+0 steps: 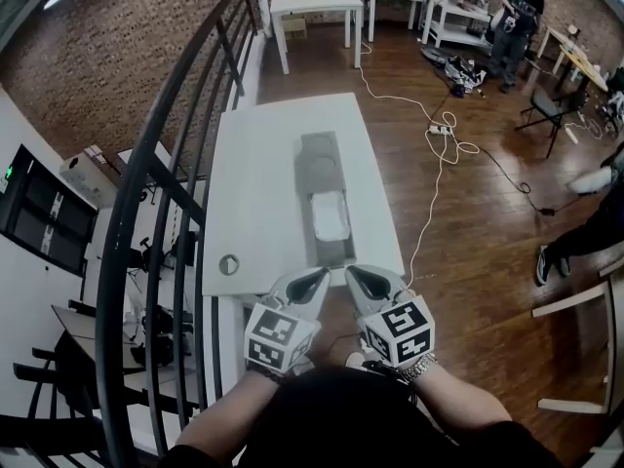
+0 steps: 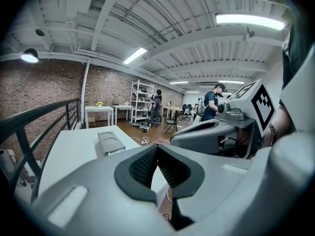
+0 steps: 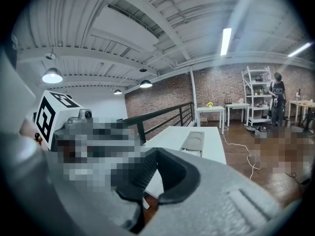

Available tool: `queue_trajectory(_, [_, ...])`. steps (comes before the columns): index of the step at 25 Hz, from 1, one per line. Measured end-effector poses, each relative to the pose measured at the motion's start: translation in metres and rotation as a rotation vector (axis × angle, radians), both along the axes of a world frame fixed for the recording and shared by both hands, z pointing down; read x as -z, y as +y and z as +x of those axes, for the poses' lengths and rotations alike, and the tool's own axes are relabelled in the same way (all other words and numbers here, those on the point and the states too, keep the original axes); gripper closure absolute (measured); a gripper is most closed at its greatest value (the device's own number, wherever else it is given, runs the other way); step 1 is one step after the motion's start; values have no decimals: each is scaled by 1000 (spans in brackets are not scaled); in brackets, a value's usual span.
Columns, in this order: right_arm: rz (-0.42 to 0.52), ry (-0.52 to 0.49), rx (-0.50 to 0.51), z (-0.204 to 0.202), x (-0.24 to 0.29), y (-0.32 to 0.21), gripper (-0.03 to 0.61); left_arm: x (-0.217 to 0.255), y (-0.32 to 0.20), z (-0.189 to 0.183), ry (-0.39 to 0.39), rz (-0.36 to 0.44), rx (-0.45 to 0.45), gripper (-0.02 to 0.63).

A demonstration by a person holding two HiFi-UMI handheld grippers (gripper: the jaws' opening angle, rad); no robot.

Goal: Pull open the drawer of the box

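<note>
Evidently the box [image 1: 319, 159] has its drawer [image 1: 330, 224] out, so my left gripper [image 1: 312, 281] and right gripper [image 1: 363, 279] wait at the worktop [image 1: 253, 193] edge, fingers [image 2: 140, 168] closed on nothing.

Bright, even light from ceiling tubes [image 2: 248, 21] at 1 o'clock. Heavy fisheye bending toward edges; black vignette in gripper-view corners.

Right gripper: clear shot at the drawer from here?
Probably yes. The right gripper sits at the near edge of the table, jaws shut and empty, just short of the drawer, with only bare table between. The left gripper is beside it, not across its path.
</note>
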State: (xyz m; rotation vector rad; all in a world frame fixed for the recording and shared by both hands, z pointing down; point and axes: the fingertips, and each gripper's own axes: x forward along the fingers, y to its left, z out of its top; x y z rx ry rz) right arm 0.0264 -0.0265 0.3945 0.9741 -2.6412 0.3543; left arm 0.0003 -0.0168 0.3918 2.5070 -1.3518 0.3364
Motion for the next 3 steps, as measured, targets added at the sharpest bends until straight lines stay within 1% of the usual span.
queue_trajectory(3, [1,-2,1,0,0,1,586,-1,1,0,-1,-1,2,598])
